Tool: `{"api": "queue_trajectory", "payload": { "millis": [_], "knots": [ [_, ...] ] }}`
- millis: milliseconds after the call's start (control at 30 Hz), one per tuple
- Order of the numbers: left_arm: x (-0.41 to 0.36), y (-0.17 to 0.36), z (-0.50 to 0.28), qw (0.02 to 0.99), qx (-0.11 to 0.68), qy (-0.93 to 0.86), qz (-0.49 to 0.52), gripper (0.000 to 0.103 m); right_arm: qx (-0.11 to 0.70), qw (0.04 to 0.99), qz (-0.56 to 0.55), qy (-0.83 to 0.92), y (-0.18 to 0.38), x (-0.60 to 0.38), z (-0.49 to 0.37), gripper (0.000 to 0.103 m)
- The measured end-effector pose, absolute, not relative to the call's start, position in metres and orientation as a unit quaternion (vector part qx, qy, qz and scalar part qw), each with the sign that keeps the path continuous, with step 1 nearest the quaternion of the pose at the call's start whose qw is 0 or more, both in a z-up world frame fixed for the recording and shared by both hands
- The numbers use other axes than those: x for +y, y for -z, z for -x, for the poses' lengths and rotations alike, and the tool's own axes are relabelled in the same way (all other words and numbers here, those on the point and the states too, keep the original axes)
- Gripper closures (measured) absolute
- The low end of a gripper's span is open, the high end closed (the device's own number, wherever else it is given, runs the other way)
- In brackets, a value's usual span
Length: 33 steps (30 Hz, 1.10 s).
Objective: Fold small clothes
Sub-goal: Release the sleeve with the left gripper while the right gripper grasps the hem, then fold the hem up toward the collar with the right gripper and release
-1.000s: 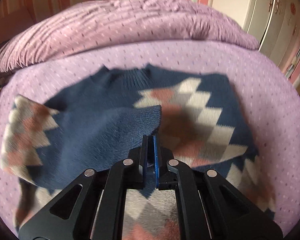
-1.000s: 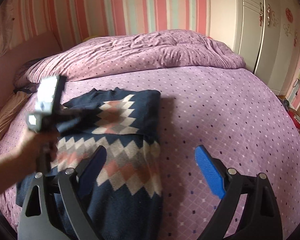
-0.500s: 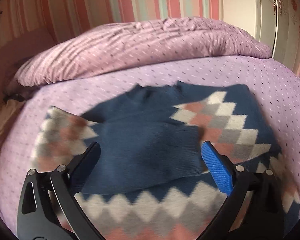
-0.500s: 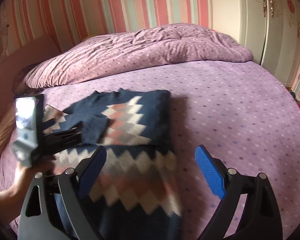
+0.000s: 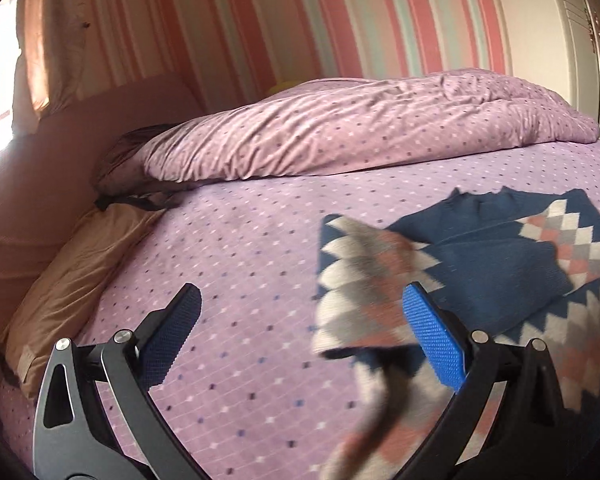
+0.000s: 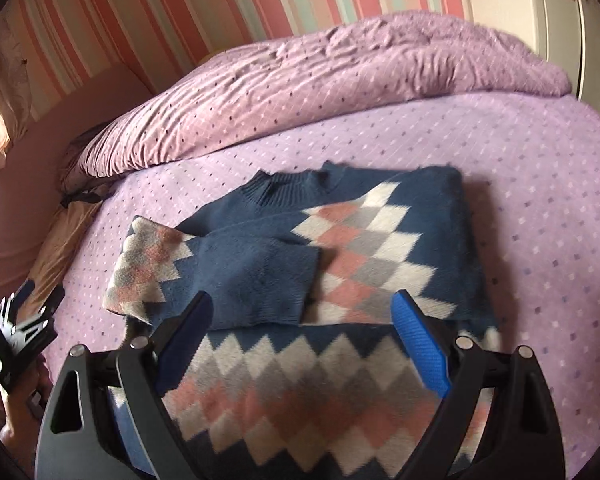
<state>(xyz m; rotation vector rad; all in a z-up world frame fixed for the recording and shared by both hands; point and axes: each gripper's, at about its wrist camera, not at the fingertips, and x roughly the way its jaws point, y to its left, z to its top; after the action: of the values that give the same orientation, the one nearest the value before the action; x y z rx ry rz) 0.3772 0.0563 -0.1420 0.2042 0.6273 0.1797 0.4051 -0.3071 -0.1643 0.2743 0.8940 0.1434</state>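
Now | sweater on bed | both grippers agape, empty

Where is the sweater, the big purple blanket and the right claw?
sweater (image 6: pixel 256 292), right wrist view, on the folded-in navy sleeve.
purple blanket (image 6: pixel 340 80), right wrist view, on its crumpled top.
right claw (image 6: pixel 300 340), right wrist view, midway between its open fingertips.

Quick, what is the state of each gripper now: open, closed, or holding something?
Left gripper: open, holding nothing; bedsheet shows between its fingers.
Right gripper: open, holding nothing, above the sweater.
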Motion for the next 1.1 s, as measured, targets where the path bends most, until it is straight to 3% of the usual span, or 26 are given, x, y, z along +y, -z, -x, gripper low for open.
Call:
{"api": "queue_trajectory", "payload": {
  "millis": [133,333,667,733,767,800,833,1100],
  "knots": [
    [0.089,0.147,-0.364,0.942,0.308,-0.105,-0.081,0.003,0.46,0.864,-0.189,-0.081,0.19,-0.304,-0.423,0.014],
    [0.113,0.159,-0.352,0.942,0.301,-0.124,-0.077,0.003,0.509,0.834,-0.2,-0.074,0.232,-0.286,-0.454,0.034],
    [0.117,0.178,-0.338,0.939,0.302,-0.125,-0.104,0.003,0.552,0.806,-0.203,-0.062,0.279,-0.269,-0.48,0.045],
    [0.118,0.18,-0.337,0.939,0.305,-0.125,-0.099,0.003,0.554,0.806,-0.201,-0.053,0.282,-0.266,-0.485,0.057],
    [0.118,0.18,-0.337,0.938,0.308,-0.125,-0.098,0.003,0.554,0.806,-0.202,-0.05,0.282,-0.266,-0.487,0.071],
    [0.118,0.181,-0.337,0.938,0.308,-0.125,-0.099,0.003,0.553,0.807,-0.204,-0.051,0.281,-0.266,-0.489,0.092],
    [0.117,0.181,-0.337,0.938,0.308,-0.125,-0.1,0.003,0.552,0.807,-0.204,-0.052,0.279,-0.267,-0.489,0.096],
    [0.113,0.18,-0.336,0.935,0.312,-0.127,-0.108,0.003,0.516,0.832,-0.188,-0.082,0.243,-0.272,-0.49,0.098]
  ]
}}
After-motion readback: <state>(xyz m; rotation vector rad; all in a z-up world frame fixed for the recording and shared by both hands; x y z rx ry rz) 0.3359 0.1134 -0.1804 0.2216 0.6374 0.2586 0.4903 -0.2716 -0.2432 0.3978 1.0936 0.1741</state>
